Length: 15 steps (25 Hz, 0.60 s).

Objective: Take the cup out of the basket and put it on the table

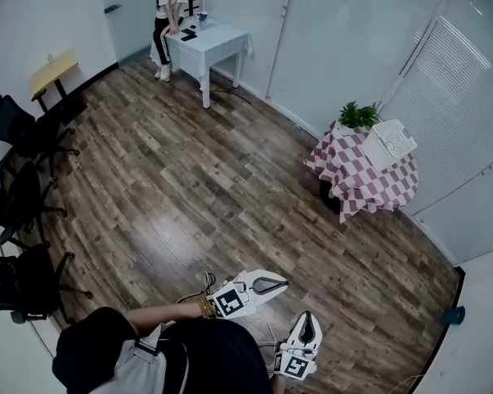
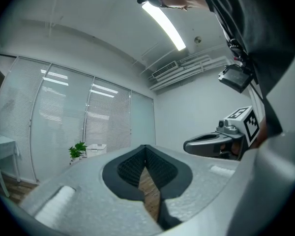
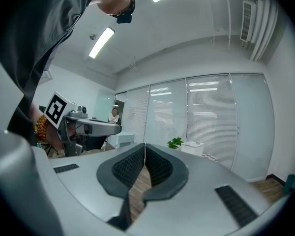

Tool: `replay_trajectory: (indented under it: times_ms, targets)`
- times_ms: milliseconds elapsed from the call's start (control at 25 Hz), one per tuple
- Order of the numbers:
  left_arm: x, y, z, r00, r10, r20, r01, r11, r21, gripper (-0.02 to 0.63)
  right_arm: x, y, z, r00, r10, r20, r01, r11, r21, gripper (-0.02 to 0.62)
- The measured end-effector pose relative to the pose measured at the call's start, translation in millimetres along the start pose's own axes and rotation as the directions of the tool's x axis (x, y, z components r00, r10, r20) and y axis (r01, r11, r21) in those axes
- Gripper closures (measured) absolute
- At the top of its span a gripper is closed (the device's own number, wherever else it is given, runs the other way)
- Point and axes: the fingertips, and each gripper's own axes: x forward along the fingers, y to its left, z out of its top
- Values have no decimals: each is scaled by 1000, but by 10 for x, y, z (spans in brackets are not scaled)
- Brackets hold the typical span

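Observation:
A white basket point(image 1: 392, 140) stands on a small table with a red-and-white checkered cloth point(image 1: 353, 179) across the room at the right. I cannot see a cup from here. Both grippers hang low over the wooden floor, far from that table. My left gripper point(image 1: 284, 283) is shut with nothing in it, its ribbed pads meeting at the tip point(image 2: 145, 147). My right gripper point(image 1: 306, 315) is likewise shut and empty point(image 3: 144, 146). The basket shows small and distant in the left gripper view point(image 2: 96, 149) and the right gripper view point(image 3: 192, 146).
A potted green plant point(image 1: 357, 116) sits beside the basket. A white table point(image 1: 209, 43) with a seated person point(image 1: 169, 19) stands at the far wall. Black office chairs point(image 1: 20, 212) and a yellow bench point(image 1: 52, 72) line the left side. Window blinds close off the right wall.

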Motion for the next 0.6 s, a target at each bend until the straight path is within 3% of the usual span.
replay_trajectory:
  times_ms: [280,600]
  targets:
    - [70,596,-23,999,-10,35,11,1000,-23,601,661,70,126,1000,25,4,-25,999,-28,584]
    - [507,956,-119,998,-42,56,45,998,-53,601,975,-383,28,998,-51,-30,51,998,-21,585]
